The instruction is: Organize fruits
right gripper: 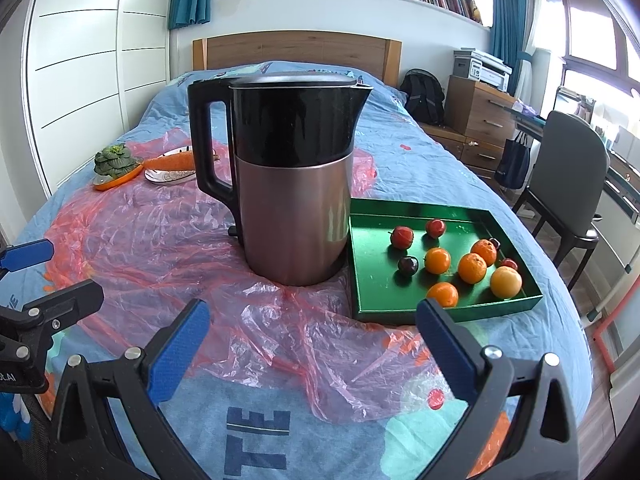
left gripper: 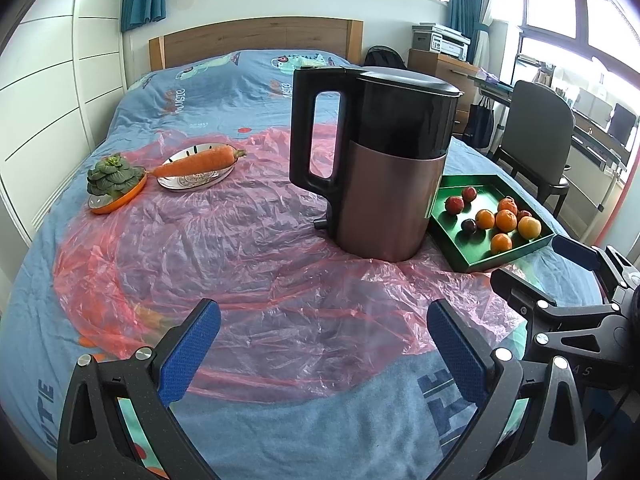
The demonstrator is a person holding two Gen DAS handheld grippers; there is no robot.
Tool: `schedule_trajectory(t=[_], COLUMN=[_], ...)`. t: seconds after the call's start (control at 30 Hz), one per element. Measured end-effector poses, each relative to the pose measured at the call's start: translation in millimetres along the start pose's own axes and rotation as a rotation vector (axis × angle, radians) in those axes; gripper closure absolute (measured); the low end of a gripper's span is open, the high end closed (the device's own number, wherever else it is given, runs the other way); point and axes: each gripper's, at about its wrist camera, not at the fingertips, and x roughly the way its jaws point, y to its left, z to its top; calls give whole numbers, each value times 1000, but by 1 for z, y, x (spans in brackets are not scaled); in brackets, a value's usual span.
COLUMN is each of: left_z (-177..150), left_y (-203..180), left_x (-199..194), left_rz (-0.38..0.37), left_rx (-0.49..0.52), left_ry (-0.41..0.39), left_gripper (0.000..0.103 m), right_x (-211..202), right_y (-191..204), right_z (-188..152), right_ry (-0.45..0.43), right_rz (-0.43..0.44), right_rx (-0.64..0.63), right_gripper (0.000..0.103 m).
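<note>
A bed (left gripper: 168, 92) with a blue printed cover, partly draped in pink plastic sheeting (left gripper: 224, 256). Far left, a leafy green vegetable (left gripper: 114, 174) sits on an orange dish (left gripper: 105, 205); just right of it, a carrot (left gripper: 196, 163) lies across a patterned plate (left gripper: 192, 182). In the middle stands a black-and-copper kettle (right gripper: 288, 184). Right of it, touching its base, a green tray (right gripper: 372, 280) holds small fruits (right gripper: 472, 267) — oranges and dark red ones. Both grippers hover near — left gripper (left gripper: 323, 332) and right gripper (right gripper: 312, 330), fingers spread wide, holding nothing.

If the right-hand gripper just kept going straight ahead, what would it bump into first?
Probably the kettle. The open right gripper points over crumpled pink plastic sheet towards the kettle's base; the green tray of fruit lies just right of that line. Depth is uncertain.
</note>
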Motion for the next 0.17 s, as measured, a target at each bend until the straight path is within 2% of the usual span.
schedule_trajectory(t=[0.17], left_z=[-1], left_y=[0], left_x=[1], left_rz=[1], left_rx=[2], left_ry=[2], left_gripper=[2], right_x=[1], right_y=[-1], right_z=[-1], right_ry=[0], right_rz=[-2], right_rx=[2], right_gripper=[0])
